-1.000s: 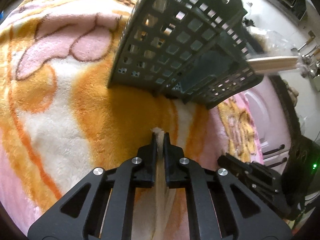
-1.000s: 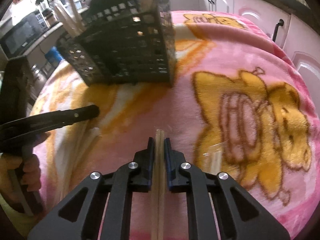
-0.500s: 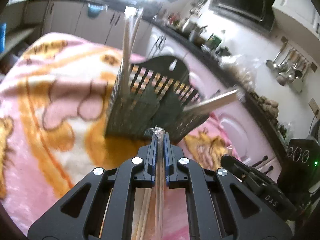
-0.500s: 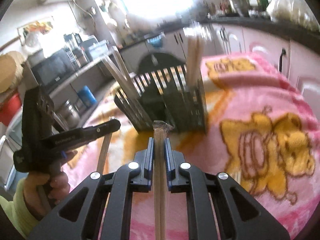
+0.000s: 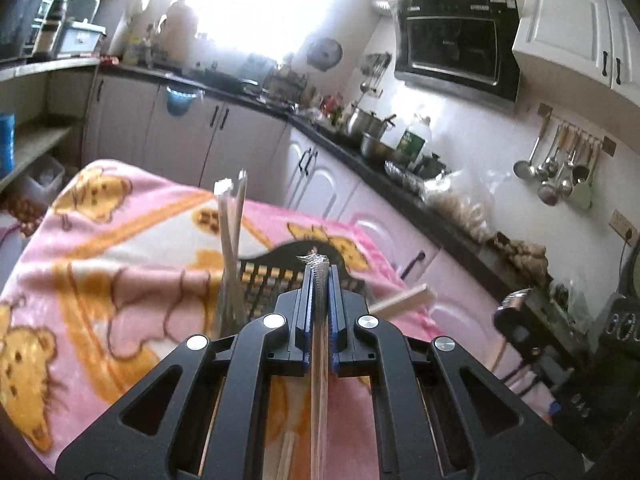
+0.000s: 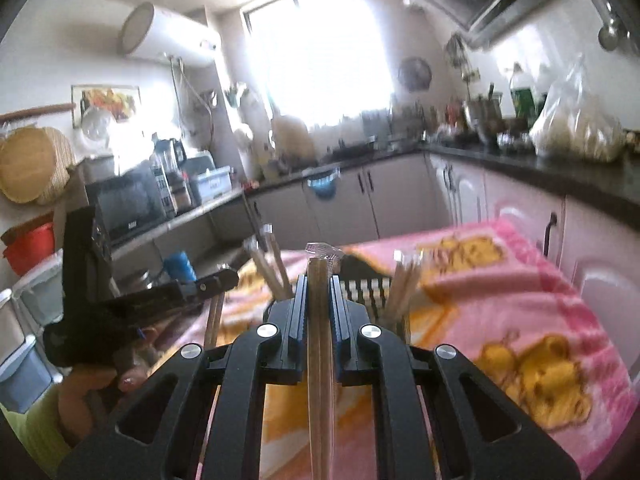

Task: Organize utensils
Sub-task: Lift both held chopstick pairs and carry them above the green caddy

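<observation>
Left hand-held gripper [image 5: 319,280] pinching wrapped chopsticks [image 5: 319,360] — raised above the black basket [image 5: 272,276] on the pink blanket [image 5: 100,260]. Right hand-held gripper [image 6: 319,284] likewise clamps a wrapped pair [image 6: 320,360].

**Kitchen interior, daylit**

A bright window [image 6: 320,56] is set above dark countertops [image 5: 400,176]. White cabinets [image 5: 224,140] are ranged below. A range hood [image 5: 452,40], water heater [image 6: 168,36] and hanging ladles [image 5: 560,168] are mounted on white walls.
</observation>
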